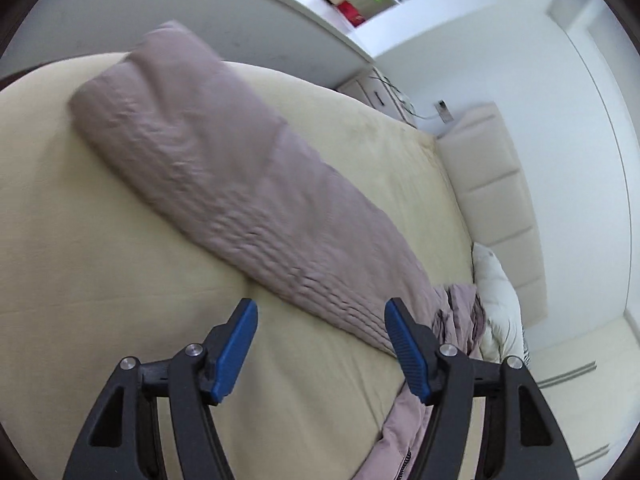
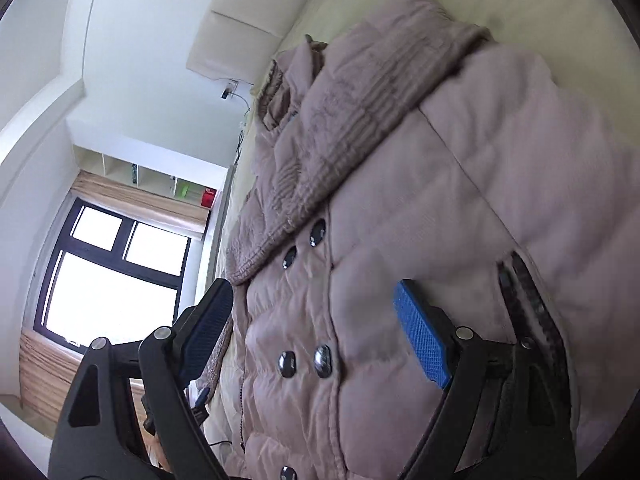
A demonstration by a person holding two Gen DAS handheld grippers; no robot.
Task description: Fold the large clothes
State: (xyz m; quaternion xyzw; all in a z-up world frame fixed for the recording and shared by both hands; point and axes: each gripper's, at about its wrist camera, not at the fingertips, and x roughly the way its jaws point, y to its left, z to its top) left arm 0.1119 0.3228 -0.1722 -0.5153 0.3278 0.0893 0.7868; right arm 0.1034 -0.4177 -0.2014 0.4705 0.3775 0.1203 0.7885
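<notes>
**padded_pete:** So how is this coat (image 2: 400, 200) going to handle? It's a big mauve puffer lying on the bed (image 1: 100, 280), right under and ahead of the right gripper (image 2: 316, 328). One sleeve (image 1: 224, 172) stretches away from the left gripper (image 1: 320, 344), up and to its left across the sheet.

**foldnerd:** My guess is light for its size, soft all over and a bit slippery. It'll slump and spring back rather than hold a crease. I wouldn't pinch a fat quilted panel, since the fill just squishes out. Go for firmer bits: the ribbed cuff at the far end of the sleeve, the hem edge, or the seam just ahead of the right gripper beside the snaps (image 2: 304, 360).

**padded_pete:** Are either of them holding anything right now?

**foldnerd:** Nope. Both are spread wide with nothing between the blue pads (image 1: 236, 348). The left one hangs over bare sheet with the sleeve just beyond its right finger. The right one hovers over the coat's front and isn't gripping.

**padded_pete:** Any bins or baskets to drop it in?

**foldnerd:** None near either gripper. There's only the open wall shelving (image 2: 160, 184) far off to the left of the right gripper, with a red box (image 2: 208, 197) and something green in it. I can't tell what they are. There's also a white pillow (image 1: 500, 300) to the right of the left gripper.
</notes>
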